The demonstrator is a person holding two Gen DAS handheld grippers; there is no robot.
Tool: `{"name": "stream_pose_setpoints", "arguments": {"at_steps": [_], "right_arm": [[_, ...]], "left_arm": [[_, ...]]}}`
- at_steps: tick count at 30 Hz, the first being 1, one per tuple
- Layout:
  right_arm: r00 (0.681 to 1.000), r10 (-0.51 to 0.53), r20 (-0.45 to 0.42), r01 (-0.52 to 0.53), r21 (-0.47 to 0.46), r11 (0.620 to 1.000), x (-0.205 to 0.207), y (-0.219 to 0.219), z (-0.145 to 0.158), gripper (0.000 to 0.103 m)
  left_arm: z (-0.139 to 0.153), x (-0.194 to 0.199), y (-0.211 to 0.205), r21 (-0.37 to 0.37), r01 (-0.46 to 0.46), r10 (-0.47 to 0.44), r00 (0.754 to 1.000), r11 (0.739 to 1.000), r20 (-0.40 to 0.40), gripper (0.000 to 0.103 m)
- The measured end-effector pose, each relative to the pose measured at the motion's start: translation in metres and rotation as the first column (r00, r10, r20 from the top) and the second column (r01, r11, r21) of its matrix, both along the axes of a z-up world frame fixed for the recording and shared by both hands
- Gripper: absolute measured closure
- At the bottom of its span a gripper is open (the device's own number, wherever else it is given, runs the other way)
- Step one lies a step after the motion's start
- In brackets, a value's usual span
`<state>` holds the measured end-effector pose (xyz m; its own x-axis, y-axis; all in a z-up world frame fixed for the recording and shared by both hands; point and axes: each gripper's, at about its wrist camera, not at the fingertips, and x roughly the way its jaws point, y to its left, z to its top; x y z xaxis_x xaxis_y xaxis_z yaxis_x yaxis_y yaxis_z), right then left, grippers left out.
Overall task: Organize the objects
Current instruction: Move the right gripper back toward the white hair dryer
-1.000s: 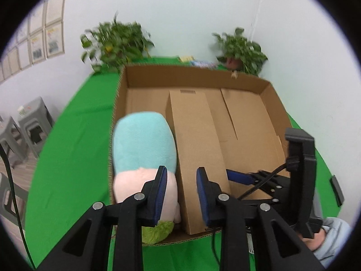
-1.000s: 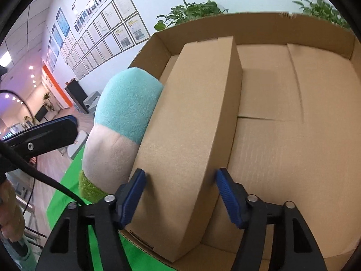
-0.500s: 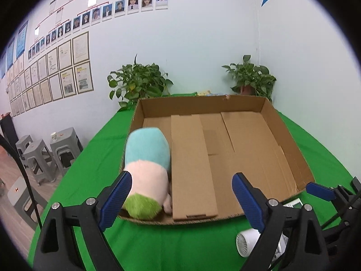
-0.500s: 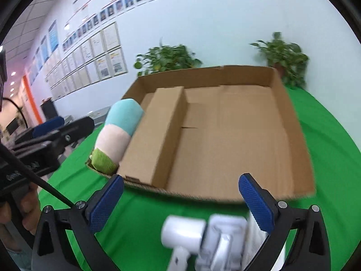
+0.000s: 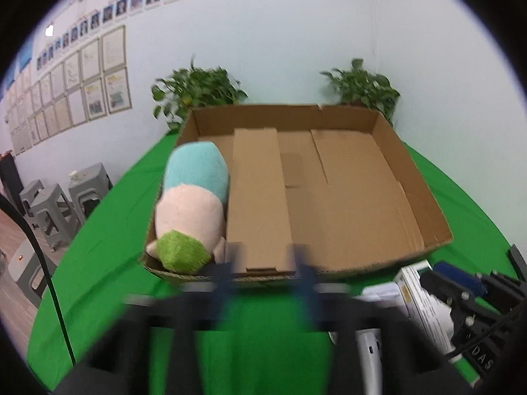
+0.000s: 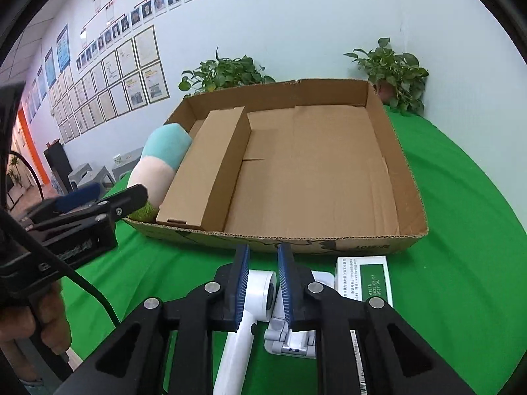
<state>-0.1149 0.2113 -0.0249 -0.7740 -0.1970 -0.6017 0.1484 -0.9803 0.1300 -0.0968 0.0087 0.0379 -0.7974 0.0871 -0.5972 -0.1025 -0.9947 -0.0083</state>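
A shallow cardboard tray [image 5: 425, 194] [image 6: 405, 164] lies on the green table. Inside it at the left lie a plush toy [image 5: 194, 197] [image 6: 158, 161] in blue, pink and green and a long cardboard box [image 5: 260, 197] [image 6: 210, 164]. In front of the tray lie a white handheld fan [image 6: 260, 289], a white holder [image 6: 293, 339] and a white-and-green carton [image 6: 362, 279] [image 5: 425, 299]. My right gripper [image 6: 262, 283] hangs over the fan head, fingers narrowed with a gap. My left gripper [image 5: 263, 263] is blurred, fingers close, nothing between them.
Two potted plants [image 6: 227, 72] [image 6: 392, 69] stand behind the tray by the wall. Grey stools [image 5: 56, 197] stand on the floor to the left. The table's green cloth [image 6: 461, 197] runs out to the right of the tray.
Both grippers pulled back from the tray to in front of it. Both opened wide half a second ago and have now narrowed. The right gripper has come down over the white fan.
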Motion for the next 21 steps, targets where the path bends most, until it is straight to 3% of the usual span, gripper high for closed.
{"name": "stream_pose_setpoints", "arguments": {"at_steps": [1, 2, 4, 6, 7, 8, 11, 14, 21], "right_arm": [[1.000, -0.014, -0.001, 0.014, 0.001, 1.000, 0.000, 0.002, 0.001, 0.073], [1.000, -0.027, 0.001, 0.027, 0.001, 1.000, 0.001, 0.003, 0.002, 0.045], [0.999, -0.035, -0.019, 0.035, -0.028, 0.999, 0.004, 0.007, 0.004, 0.015], [0.998, -0.042, -0.039, 0.040, -0.037, 0.999, 0.009, 0.009, 0.007, 0.015], [0.999, -0.037, -0.040, 0.036, -0.029, 0.999, 0.010, 0.008, 0.008, 0.014], [0.999, -0.033, -0.038, 0.032, -0.021, 0.999, 0.010, 0.008, 0.007, 0.013], [0.999, -0.016, -0.031, 0.016, -0.024, 1.000, 0.012, 0.007, 0.006, 0.008], [0.999, 0.011, -0.034, -0.012, -0.039, 0.999, 0.014, 0.006, 0.005, 0.003], [0.993, 0.119, -0.024, -0.121, -0.070, 0.990, 0.021, -0.007, -0.004, 0.003]], "left_arm": [[-0.002, -0.001, 0.000, 0.009, 0.003, -0.003, 1.000, 1.000, 0.015, 0.099], [-0.002, -0.001, 0.000, 0.015, -0.003, 0.003, 1.000, 1.000, 0.012, 0.099], [0.000, 0.002, -0.001, 0.027, -0.019, 0.020, 1.000, 0.999, -0.007, 0.099], [0.002, 0.003, -0.002, 0.022, -0.050, 0.050, 0.999, 0.999, -0.017, 0.071], [0.003, 0.003, -0.002, 0.010, -0.068, 0.069, 0.998, 0.998, -0.017, 0.031], [0.003, 0.004, -0.002, 0.010, -0.083, 0.084, 0.996, 0.996, -0.025, 0.014], [0.005, 0.009, -0.006, 0.051, -0.078, 0.080, 0.996, 0.996, -0.048, 0.014], [0.002, 0.007, -0.005, 0.036, -0.077, 0.078, 0.997, 0.996, -0.028, 0.014], [-0.002, 0.005, -0.004, 0.024, -0.059, 0.060, 0.998, 0.998, -0.015, 0.014]]}}
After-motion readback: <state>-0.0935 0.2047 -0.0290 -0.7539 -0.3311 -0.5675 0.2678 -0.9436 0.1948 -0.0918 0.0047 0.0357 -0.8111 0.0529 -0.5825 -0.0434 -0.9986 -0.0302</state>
